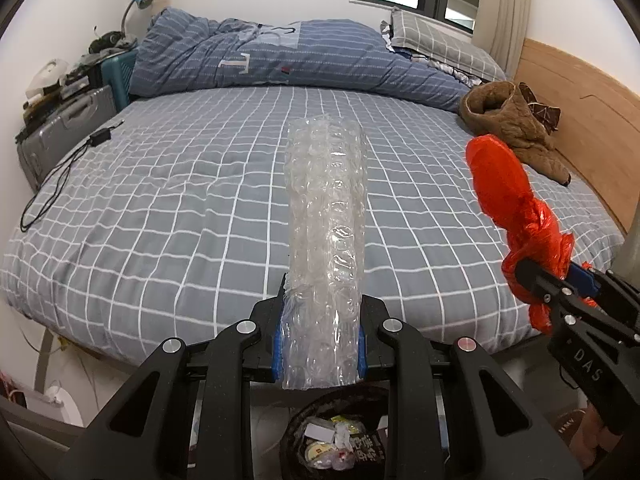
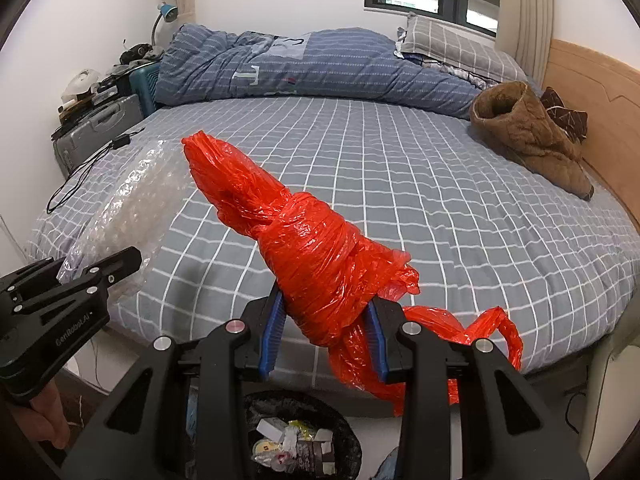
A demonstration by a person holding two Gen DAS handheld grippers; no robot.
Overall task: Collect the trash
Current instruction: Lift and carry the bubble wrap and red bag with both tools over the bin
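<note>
**Both grippers loaded above the bin**

A roll of bubble wrap [image 1: 326, 240] is clamped between the blue pads [image 1: 279, 344] of the left gripper [image 1: 322, 340], jaws closed on its lower end; the roll is held upright and tilted away over the bed [image 1: 160, 208]. In the right wrist view the same wrap [image 2: 132, 200] is seen at the left, above the bed's near edge, with the left gripper [image 2: 96, 276] below it.

A knotted red bag [image 2: 304, 240] is gripped by the right gripper [image 2: 326, 328], its jaws closed on the bag's bound middle; loose tails of the plastic are left hanging beside and below the right pad. In the left wrist view the bag [image 1: 516, 200] is seen to the right of the wrap, apart from it, held by the right gripper [image 1: 536, 280].

A bin [image 2: 344, 424] lined in black is seen at the bottom of both views, beneath the grippers and beside the bed; wrappers and paper scraps are already inside it [image 1: 292, 432].

On the bed, a folded duvet [image 1: 288, 56], a pillow [image 1: 436, 40], a brown garment [image 1: 516, 128] and a black cable [image 1: 64, 172] are laid
</note>
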